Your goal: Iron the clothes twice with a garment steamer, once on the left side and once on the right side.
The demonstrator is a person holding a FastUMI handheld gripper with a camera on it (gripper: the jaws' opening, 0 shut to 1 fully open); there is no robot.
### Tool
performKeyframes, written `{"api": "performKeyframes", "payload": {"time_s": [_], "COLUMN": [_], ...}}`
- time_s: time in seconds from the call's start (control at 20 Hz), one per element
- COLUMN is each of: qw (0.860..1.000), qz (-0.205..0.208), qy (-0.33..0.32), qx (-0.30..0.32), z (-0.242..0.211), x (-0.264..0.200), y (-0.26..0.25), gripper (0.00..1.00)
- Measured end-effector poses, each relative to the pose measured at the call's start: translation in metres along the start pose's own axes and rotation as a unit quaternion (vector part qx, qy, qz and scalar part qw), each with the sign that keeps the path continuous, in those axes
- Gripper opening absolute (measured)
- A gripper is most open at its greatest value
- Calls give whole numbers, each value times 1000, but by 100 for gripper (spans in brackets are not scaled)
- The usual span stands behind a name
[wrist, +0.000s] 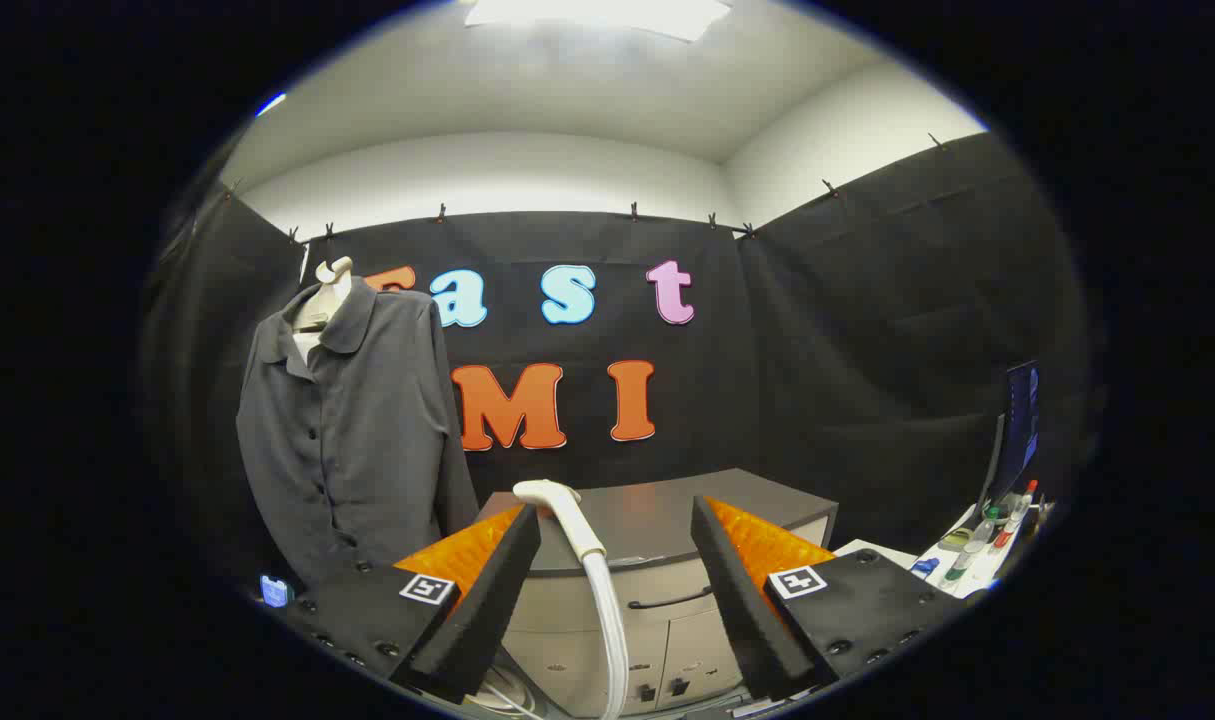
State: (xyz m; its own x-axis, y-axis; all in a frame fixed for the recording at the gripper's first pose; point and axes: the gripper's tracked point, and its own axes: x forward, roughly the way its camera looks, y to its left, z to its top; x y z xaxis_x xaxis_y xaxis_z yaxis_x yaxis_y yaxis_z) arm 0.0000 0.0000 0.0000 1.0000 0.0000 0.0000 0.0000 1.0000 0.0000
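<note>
A dark grey button-up shirt point(352, 430) hangs on a pale mannequin bust point(329, 290), to the left of and beyond my fingers. The white steamer head point(565, 515) with its white hose point(612, 630) stands upright between my fingers, nearer the left one, and touches neither. My gripper point(615, 520) is open, both fingers wide apart with the steamer handle in the gap. The hose runs down out of sight below.
A grey cabinet point(667, 560) with drawers and dark handles stands just beyond the fingers. At the right, a white table point(952, 570) carries markers and small items, with a monitor point(1017, 430) above it. A small blue device point(275, 590) sits low left.
</note>
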Motion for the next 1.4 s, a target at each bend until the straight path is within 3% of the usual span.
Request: {"api": "performKeyframes", "payload": {"time_s": [0.35,1.4], "qw": [999,998], "qz": [43,58], "qy": [-12,-28], "qx": [-17,-14], "z": [3,-7], "x": [1,4], "y": [23,20], "gripper": [98,98]}}
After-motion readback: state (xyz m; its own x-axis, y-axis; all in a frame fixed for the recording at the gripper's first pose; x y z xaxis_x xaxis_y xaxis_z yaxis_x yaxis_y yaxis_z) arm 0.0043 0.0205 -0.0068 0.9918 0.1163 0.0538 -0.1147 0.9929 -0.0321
